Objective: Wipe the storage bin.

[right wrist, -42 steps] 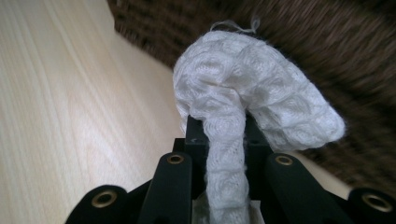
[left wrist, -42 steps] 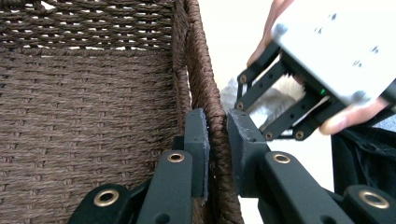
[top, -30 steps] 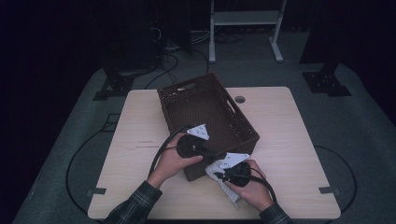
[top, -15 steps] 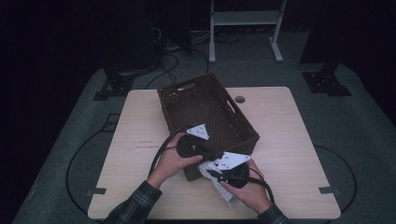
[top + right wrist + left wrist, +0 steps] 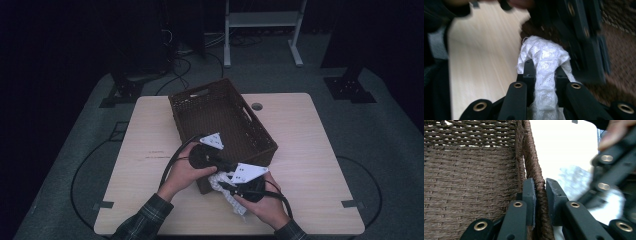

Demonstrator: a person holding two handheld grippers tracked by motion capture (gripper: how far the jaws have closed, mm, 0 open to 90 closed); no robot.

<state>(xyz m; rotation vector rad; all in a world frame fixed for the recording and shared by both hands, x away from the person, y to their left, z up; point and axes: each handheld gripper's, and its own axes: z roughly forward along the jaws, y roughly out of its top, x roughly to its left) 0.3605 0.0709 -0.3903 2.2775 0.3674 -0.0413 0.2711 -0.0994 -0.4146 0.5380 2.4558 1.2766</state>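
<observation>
A brown wicker basket (image 5: 200, 96) stands on the light wooden table (image 5: 310, 130). My left gripper (image 5: 226, 167) is shut on the basket's near wall; in the left gripper view its pads (image 5: 530, 192) press both sides of the woven rim (image 5: 534, 167). My right gripper (image 5: 221, 183) sits just in front of that wall, shut on a white lace cloth (image 5: 236, 204). In the right gripper view the cloth (image 5: 544, 55) bulges up between the jaws of the gripper (image 5: 544, 68) and hangs below them. The cloth is blurred and pale (image 5: 574, 176) in the left gripper view.
The basket (image 5: 621, 52) lies at an angle across the table's middle, its inside bare (image 5: 220, 125). A round hole (image 5: 257, 106) marks the tabletop behind it. Both hands come in over the front edge. Dark stands and cables lie on the floor beyond (image 5: 260, 20).
My right gripper has risen a little with the cloth, closer to the basket's near wall. The left gripper has kept its hold on the rim.
</observation>
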